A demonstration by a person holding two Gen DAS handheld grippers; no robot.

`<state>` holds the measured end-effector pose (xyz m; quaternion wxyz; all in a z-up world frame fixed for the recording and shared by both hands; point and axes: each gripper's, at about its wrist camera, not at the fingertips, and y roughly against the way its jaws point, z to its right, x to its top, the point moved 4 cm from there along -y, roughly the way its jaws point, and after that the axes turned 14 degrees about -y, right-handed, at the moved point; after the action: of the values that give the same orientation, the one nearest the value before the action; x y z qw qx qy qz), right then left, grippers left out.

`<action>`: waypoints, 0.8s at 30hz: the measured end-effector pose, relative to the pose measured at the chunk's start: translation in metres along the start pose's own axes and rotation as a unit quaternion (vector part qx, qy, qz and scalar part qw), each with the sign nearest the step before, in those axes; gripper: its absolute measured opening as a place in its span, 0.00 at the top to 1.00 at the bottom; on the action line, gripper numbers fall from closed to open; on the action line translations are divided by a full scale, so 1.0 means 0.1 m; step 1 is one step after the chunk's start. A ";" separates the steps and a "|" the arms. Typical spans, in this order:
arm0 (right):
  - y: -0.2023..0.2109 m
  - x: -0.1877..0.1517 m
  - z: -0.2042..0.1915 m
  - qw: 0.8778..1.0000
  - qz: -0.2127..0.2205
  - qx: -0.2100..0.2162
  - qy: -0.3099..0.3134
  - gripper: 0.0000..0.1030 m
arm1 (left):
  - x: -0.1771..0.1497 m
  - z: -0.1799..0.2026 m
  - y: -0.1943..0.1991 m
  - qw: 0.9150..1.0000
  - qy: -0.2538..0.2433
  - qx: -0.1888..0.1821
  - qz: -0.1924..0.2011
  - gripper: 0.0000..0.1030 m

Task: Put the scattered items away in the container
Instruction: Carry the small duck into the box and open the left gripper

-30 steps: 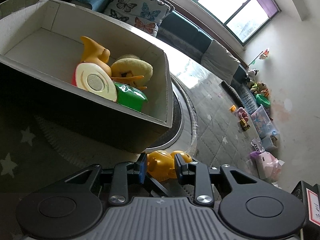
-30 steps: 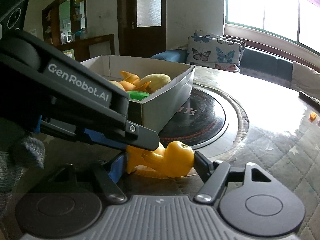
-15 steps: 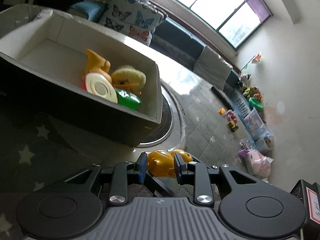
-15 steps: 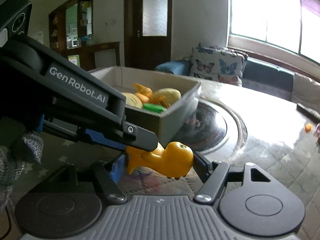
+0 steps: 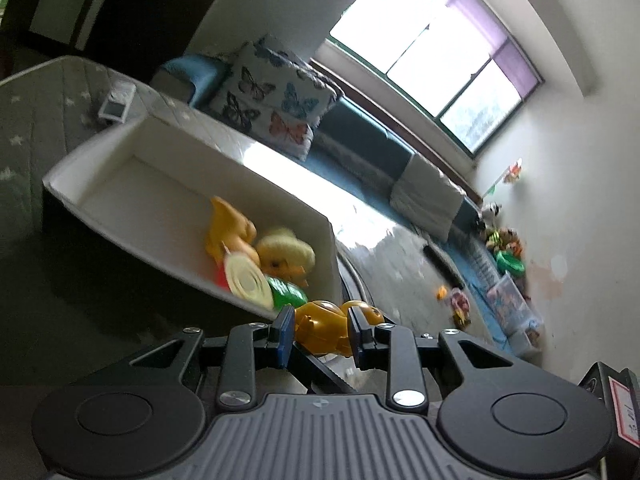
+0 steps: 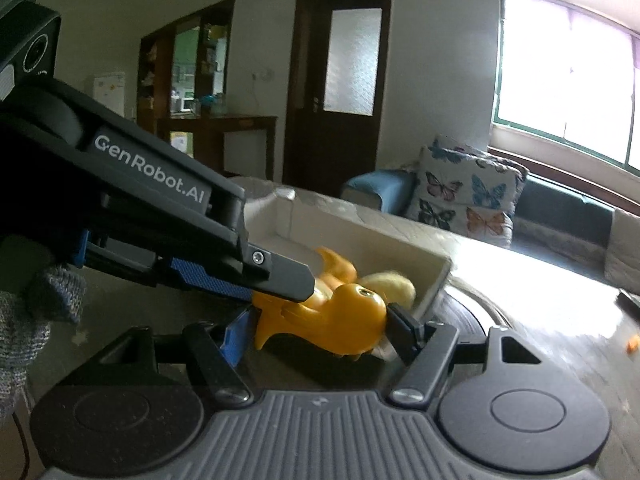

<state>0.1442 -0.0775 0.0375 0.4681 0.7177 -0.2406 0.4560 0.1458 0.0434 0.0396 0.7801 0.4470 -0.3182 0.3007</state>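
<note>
An orange plastic toy figure [image 5: 322,326] hangs in the air, held from two sides. My left gripper [image 5: 322,332] is shut on its body. My right gripper [image 6: 320,326] is shut on it lengthwise, one pad at the round head [image 6: 360,304]. In the right wrist view the left gripper [image 6: 276,286] reaches in from the upper left onto the toy. Just beyond stands the container, a box [image 5: 240,176] white inside and dark outside [image 6: 400,248]. It holds another orange toy [image 5: 228,232], a yellow plush duck [image 5: 286,252], a cream disc [image 5: 246,284] and a green piece [image 5: 286,294].
The box rests on a quilted table [image 5: 40,120] beside a dark round inset [image 6: 468,320]. A small orange bit [image 6: 632,344] lies on the table at right. A sofa with a butterfly cushion [image 5: 272,96] runs behind. A grey-gloved hand [image 6: 24,320] shows at left.
Both grippers have lifted the orange toy off the table and up to the level of the box's rim. The box now looks lower and farther off in both views.
</note>
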 end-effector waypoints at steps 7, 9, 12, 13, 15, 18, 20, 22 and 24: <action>-0.48 0.29 -0.18 1.000 -0.011 0.028 0.004 0.34 | 0.31 -0.42 -0.07 0.999 0.019 0.034 0.014 0.71; -0.64 0.35 -0.23 0.999 -0.018 0.035 0.006 0.37 | 0.37 -0.57 -0.12 0.999 0.029 0.040 0.013 0.70; -0.88 0.38 -0.27 0.999 -0.036 0.040 -0.003 0.37 | 0.44 -0.80 -0.22 0.998 0.052 0.041 0.008 0.71; -0.96 0.38 -0.28 0.998 -0.039 0.041 -0.003 0.37 | 0.47 -0.88 -0.26 0.997 0.057 0.042 0.006 0.71; -1.09 0.37 -0.31 0.998 -0.047 0.040 0.002 0.37 | 0.48 -0.98 -0.33 0.997 0.063 0.045 0.002 0.70; -1.29 0.36 -0.33 0.997 -0.061 0.038 0.008 0.37 | 0.48 -1.12 -0.43 0.996 0.073 0.047 -0.005 0.70; -1.38 0.34 -0.34 0.997 -0.069 0.040 0.009 0.37 | 0.48 -1.21 -0.49 0.996 0.082 0.046 -0.011 0.70; -1.46 0.31 -0.35 0.996 -0.078 0.040 0.008 0.37 | 0.47 -1.27 -0.53 0.995 0.088 0.046 -0.014 0.70; -1.52 0.28 -0.36 0.995 -0.086 0.040 0.011 0.37 | 0.45 -1.33 -0.57 0.994 0.092 0.048 -0.019 0.71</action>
<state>0.2590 0.0248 -0.0018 0.4793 0.7485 -0.1548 0.4313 0.2474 0.1464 -0.0077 0.7889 0.4605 -0.2221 0.3408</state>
